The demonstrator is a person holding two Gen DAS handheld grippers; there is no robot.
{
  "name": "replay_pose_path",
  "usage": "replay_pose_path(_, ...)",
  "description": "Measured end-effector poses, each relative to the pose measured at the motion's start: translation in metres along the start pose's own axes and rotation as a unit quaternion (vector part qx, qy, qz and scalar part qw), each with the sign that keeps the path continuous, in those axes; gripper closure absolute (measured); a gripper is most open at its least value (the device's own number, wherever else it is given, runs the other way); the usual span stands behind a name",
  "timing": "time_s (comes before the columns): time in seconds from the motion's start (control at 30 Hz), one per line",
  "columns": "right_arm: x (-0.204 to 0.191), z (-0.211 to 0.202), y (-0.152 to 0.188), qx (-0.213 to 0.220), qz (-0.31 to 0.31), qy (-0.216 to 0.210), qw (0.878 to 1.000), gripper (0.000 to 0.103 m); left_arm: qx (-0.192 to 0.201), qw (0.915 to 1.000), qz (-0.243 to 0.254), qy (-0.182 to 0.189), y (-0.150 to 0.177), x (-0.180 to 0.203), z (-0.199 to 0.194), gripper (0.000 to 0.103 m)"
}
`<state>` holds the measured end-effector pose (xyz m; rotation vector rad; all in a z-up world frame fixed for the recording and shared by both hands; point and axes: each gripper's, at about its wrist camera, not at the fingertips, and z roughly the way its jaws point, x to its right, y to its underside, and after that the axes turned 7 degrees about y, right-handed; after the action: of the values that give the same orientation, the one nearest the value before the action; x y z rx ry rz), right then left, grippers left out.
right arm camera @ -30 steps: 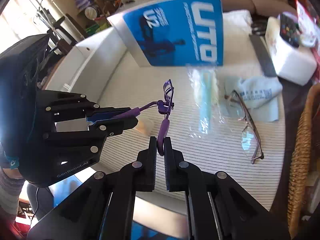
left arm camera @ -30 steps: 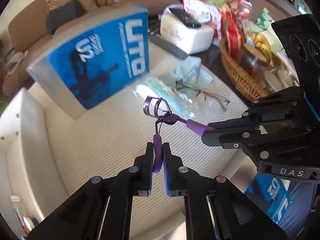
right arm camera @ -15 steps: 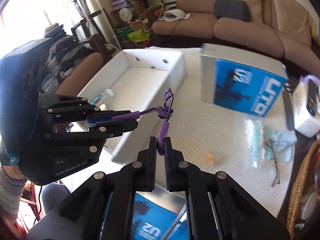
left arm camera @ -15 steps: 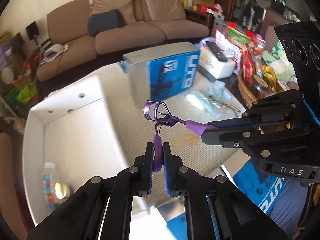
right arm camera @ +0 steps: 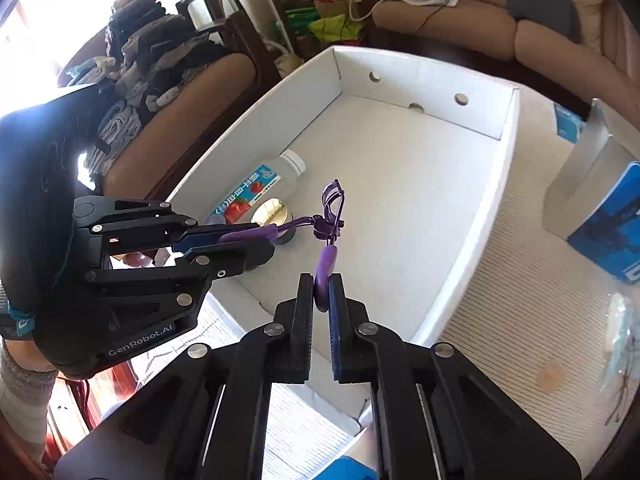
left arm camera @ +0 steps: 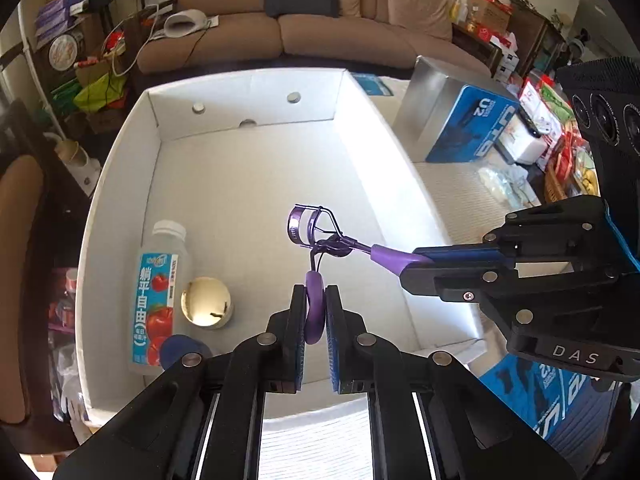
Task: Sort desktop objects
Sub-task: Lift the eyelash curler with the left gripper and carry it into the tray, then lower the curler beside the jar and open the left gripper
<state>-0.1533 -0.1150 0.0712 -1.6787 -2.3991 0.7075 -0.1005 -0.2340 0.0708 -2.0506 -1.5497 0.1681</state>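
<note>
Eyelash curler [left arm camera: 316,236], purple, hangs above the floor of the white box [left arm camera: 248,96] in the left wrist view: left gripper [left arm camera: 314,320] is clenched on one handle loop straight ahead of it, right gripper [left arm camera: 416,266] grasping the other handle from the right, curler head pointing away toward the box's far wall. Right wrist view: right gripper [right arm camera: 320,296] grips its loop, left gripper [right arm camera: 256,240] enters from the left, and juice bottle [right arm camera: 256,188] and gold lid [right arm camera: 272,210] lie beyond the left one; release likely drops it mid-box.
</note>
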Motion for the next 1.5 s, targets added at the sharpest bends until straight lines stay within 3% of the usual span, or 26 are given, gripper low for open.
replay_pose_path(0.27,0.007,0.071,-0.013,-0.036,0.002,-0.004,0.999,0.095,-0.046,0.9988,-0.010,-0.011,-0.006,-0.033,0.051,0.095)
replay_pose_path(0.53,0.016,0.100,-0.014,-0.057,0.010,-0.002,0.998,0.095,-0.085,0.9961,-0.012,-0.019,-0.005,-0.040,0.080,0.095)
replay_pose_path(0.63,0.009,0.107,-0.011,-0.069,0.003,0.000,0.998,0.095,-0.103,0.9936,0.007,-0.047,-0.001,-0.037,0.086,0.094)
replay_pose_path(0.83,0.007,0.122,-0.008,-0.092,0.023,0.002,0.996,0.095,-0.094,0.9940,-0.011,-0.055,0.005,-0.041,0.073,0.075)
replay_pose_path(1.0,0.017,0.120,-0.006,-0.096,0.063,-0.008,0.993,0.092,-0.072,0.9957,-0.031,-0.050,0.005,-0.046,0.055,0.037)
replay_pose_path(1.2,0.019,0.092,-0.004,-0.071,0.060,-0.008,0.996,0.083,-0.041,0.9976,-0.049,-0.026,0.000,-0.044,0.028,0.031)
replay_pose_path(1.27,0.019,0.076,-0.003,-0.060,0.053,0.006,0.997,0.075,-0.033,0.9979,-0.047,-0.031,-0.002,-0.038,0.020,0.027)
replay_pose_path(1.43,0.035,0.035,0.005,-0.022,0.063,0.028,0.997,0.021,0.007,0.9973,-0.070,-0.020,-0.004,-0.033,-0.007,0.008)
replay_pose_path(1.5,0.043,0.014,0.010,0.004,0.070,0.029,0.997,0.014,0.023,0.9968,-0.076,-0.015,-0.004,-0.027,-0.018,0.001)
